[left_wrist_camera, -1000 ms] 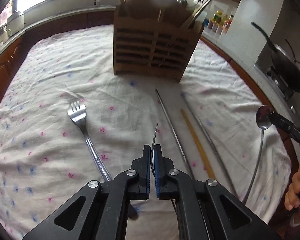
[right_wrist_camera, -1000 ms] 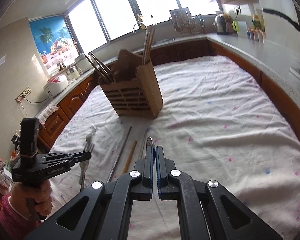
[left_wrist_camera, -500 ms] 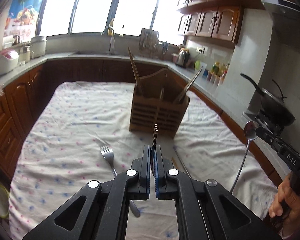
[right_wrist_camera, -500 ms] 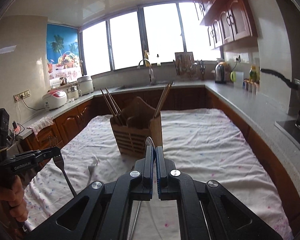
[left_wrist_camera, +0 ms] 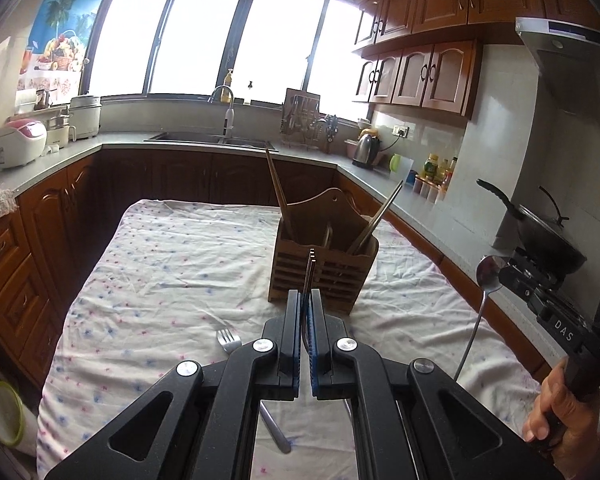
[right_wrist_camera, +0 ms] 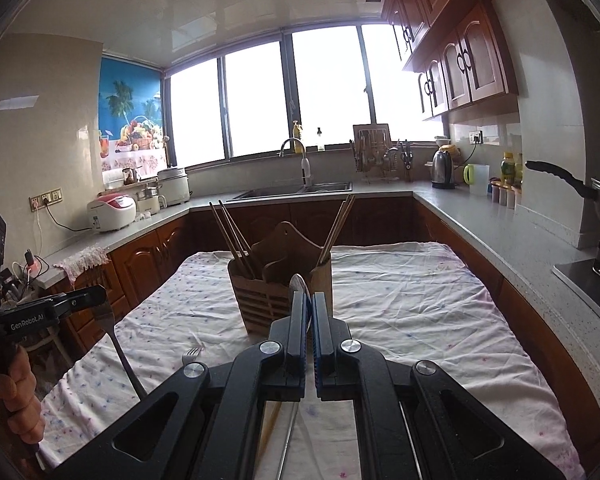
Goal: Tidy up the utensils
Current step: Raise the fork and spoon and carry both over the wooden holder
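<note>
A wooden utensil holder (left_wrist_camera: 324,268) (right_wrist_camera: 278,292) with chopsticks in it stands mid-table on the flowered cloth. My left gripper (left_wrist_camera: 305,300) is shut on a metal fork (left_wrist_camera: 310,270), seen edge-on with its tines pointing up; from the right wrist view the fork (right_wrist_camera: 104,312) hangs handle-down from the left gripper (right_wrist_camera: 96,298). My right gripper (right_wrist_camera: 309,304) is shut on a metal spoon (right_wrist_camera: 299,283); in the left wrist view the spoon (left_wrist_camera: 489,274) hangs from the right gripper (left_wrist_camera: 508,276). Both are held above the table, short of the holder.
A second fork (left_wrist_camera: 228,338) (right_wrist_camera: 191,356) lies on the cloth in front of the holder. A yellow chopstick (right_wrist_camera: 269,424) and a metal one (right_wrist_camera: 288,436) lie below my right gripper. Counters surround the table; a wok (left_wrist_camera: 540,232) sits at right.
Both grippers have lifted up from the table with their utensils and tilted level; the view swung from the cloth to the kitchen. The holder now lies ahead and lower.
</note>
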